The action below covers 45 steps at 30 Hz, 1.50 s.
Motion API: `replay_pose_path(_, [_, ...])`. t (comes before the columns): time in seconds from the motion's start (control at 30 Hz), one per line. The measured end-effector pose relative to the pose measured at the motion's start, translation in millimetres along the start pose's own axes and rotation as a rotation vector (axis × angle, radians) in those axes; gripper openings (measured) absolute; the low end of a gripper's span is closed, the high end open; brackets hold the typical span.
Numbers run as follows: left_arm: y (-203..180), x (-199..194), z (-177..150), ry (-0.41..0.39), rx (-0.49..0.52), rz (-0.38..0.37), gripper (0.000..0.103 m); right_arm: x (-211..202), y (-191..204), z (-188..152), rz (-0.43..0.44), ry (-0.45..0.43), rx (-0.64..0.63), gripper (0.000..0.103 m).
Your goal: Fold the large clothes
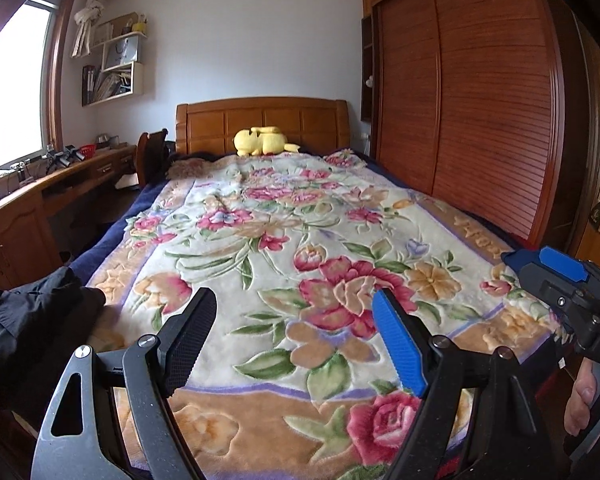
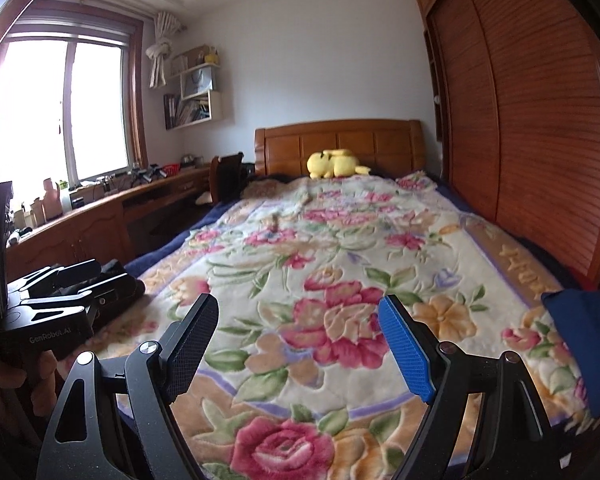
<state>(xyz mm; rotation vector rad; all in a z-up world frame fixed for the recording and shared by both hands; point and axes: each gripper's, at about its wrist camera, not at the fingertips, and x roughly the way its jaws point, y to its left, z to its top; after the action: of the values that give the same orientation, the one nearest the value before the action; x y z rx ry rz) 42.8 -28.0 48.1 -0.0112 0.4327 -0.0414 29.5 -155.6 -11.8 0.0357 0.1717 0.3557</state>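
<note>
Clothes: dark garment [image 1: 32, 312] bunched at the bed's near left corner; blue cloth [image 2: 576, 344] at the near right edge.
Left claw [image 1: 296, 340]: released, nothing between its fingers, above the floral blanket [image 1: 284, 216].
Right claw [image 2: 300, 348]: released too, empty, beside the other.
Step in hand, judged: fetch one garment and spread it flat; pinch a hem or shoulder, not the blanket pile.
Room: blanket middle lies bare; yellow plush [image 1: 262, 141] far off at the headboard.
Edges: wardrobe [image 1: 480, 92] hugs the right side, desk [image 1: 40, 196] left.

Dark garment [image 1: 32, 312] – cut by left edge; blue cloth [image 2: 580, 344] – right edge crops it
</note>
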Motion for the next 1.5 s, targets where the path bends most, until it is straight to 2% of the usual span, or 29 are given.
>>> replay_pose_path(0.13, [0.0, -14.2, 1.7, -0.032, 0.003, 0.005, 0.081, -16.8, 4.5, -2.8, -0.005, -0.029, -0.006, 0.084])
replay_pose_path(0.3, [1.0, -24.3, 1.3, -0.053, -0.005, -0.003, 0.081, -14.5, 5.0, -7.9, -0.019, -0.036, -0.014, 0.084])
replay_pose_path(1.5, [6.1, -20.5, -7.4, -0.036, -0.016, 0.008, 0.081, -3.5, -0.2, 0.8, -0.012, -0.014, -0.027, 0.084])
